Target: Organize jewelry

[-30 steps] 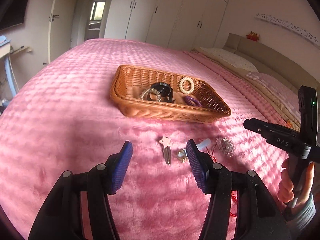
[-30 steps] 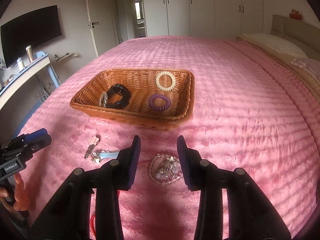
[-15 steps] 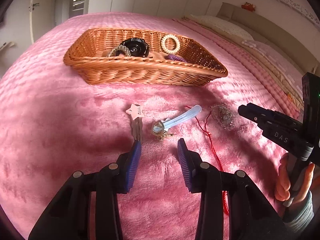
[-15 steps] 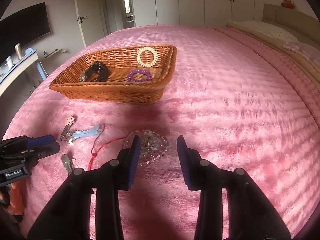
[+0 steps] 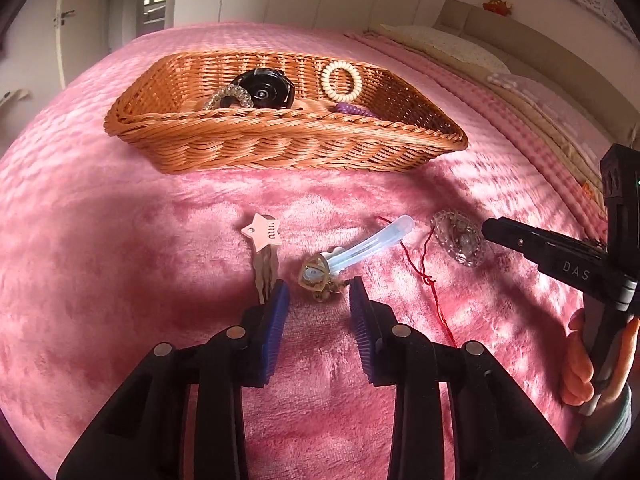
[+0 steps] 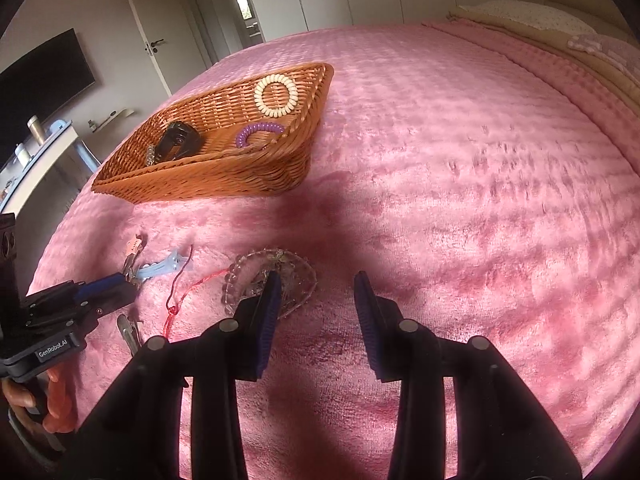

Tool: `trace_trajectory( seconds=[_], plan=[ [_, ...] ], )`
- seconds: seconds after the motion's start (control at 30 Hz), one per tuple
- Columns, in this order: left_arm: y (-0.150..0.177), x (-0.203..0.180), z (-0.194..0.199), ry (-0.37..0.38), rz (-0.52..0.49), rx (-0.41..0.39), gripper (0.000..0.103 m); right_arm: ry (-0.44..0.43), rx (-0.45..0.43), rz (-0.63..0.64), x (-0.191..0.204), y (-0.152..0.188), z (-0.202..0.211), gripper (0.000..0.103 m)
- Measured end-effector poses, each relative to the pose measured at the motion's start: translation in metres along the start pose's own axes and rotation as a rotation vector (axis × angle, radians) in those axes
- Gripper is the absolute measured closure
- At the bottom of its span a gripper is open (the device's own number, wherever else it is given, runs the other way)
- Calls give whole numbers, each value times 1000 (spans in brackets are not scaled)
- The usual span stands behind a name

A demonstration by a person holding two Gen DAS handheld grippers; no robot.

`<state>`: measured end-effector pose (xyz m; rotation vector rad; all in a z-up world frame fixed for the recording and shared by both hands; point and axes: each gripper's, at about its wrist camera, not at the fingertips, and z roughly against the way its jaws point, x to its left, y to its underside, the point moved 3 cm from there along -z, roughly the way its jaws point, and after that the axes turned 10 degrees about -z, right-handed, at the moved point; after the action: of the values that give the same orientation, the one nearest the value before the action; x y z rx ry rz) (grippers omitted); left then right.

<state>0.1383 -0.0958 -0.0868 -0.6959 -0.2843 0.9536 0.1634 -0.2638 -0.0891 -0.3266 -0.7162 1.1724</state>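
A wicker basket (image 5: 280,148) on the pink bedspread holds a black watch (image 5: 264,90), a cream coil ring (image 5: 341,80), a purple coil tie (image 5: 352,110) and a clear coil tie (image 5: 228,96). In front lie a pink star hair clip (image 5: 264,248), a pale blue clip with a gold charm (image 5: 348,254), a red cord (image 5: 430,280) and a clear bead bracelet (image 5: 458,238). My left gripper (image 5: 318,292) is open, low over the gold charm. My right gripper (image 6: 316,284) is open, its left finger over the bead bracelet (image 6: 256,276).
The basket also shows in the right wrist view (image 6: 224,168). A silver clip (image 6: 128,332) lies near the left gripper's body there. Pillows (image 5: 452,46) and a headboard sit to the right. A desk (image 6: 36,152) and a wall TV stand left of the bed.
Both grippers have moved down and closer to the items on the bedspread. The left gripper now sits just at the gold charm; the right gripper's left finger reaches the bead bracelet.
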Motion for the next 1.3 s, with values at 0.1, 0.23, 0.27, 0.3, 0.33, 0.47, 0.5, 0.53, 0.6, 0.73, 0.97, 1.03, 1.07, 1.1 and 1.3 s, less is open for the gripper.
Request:
trace_trajectory(
  seconds=[0.1, 0.23, 0.27, 0.3, 0.33, 0.47, 0.5, 0.53, 0.6, 0.73, 0.97, 1.03, 1.07, 1.1, 1.3],
  plan=[
    [0, 0, -1, -7, -5, -2, 89, 22, 47, 16, 6, -4, -13, 68],
    [1, 0, 2, -3, -2, -18, 94, 43, 41, 105, 22, 3, -14, 86],
    [1, 0, 3, -3, -3, -24, 94, 51, 33, 118, 24, 6, -13, 88],
    [1, 0, 4, -5, -5, -31, 94, 51, 29, 124, 25, 7, -12, 88],
    [2, 0, 5, -6, -8, -38, 94, 38, 25, 126, 26, 8, -11, 88],
    [4, -4, 12, -11, -27, -69, 94, -8, -22, 119, 26, 7, 1, 96],
    [4, -5, 15, -11, -28, -80, 94, -29, -29, 112, 26, 6, 5, 96],
    [4, -5, 17, -9, -27, -91, 94, -52, -33, 109, 26, 6, 7, 95],
    [5, -4, 21, -4, -20, -106, 94, -53, -36, 106, 26, 5, 9, 96],
    [6, -1, 25, 6, -5, -127, 94, -65, -41, 90, 21, 2, 14, 95],
    [7, 0, 29, 19, 0, -147, 94, -123, -54, 62, 19, 2, 34, 95],
    [7, 1, 30, 28, 3, -153, 94, -143, -56, 54, 19, 3, 41, 95],
    [7, 1, 31, 32, 3, -156, 94, -157, -56, 49, 18, 4, 45, 95],
    [8, 1, 32, 36, 4, -160, 94, -166, -56, 47, 17, 5, 49, 95],
    [18, 10, 40, 108, 62, -161, 94, -105, 13, 28, 0, 19, 35, 95]
  ],
)
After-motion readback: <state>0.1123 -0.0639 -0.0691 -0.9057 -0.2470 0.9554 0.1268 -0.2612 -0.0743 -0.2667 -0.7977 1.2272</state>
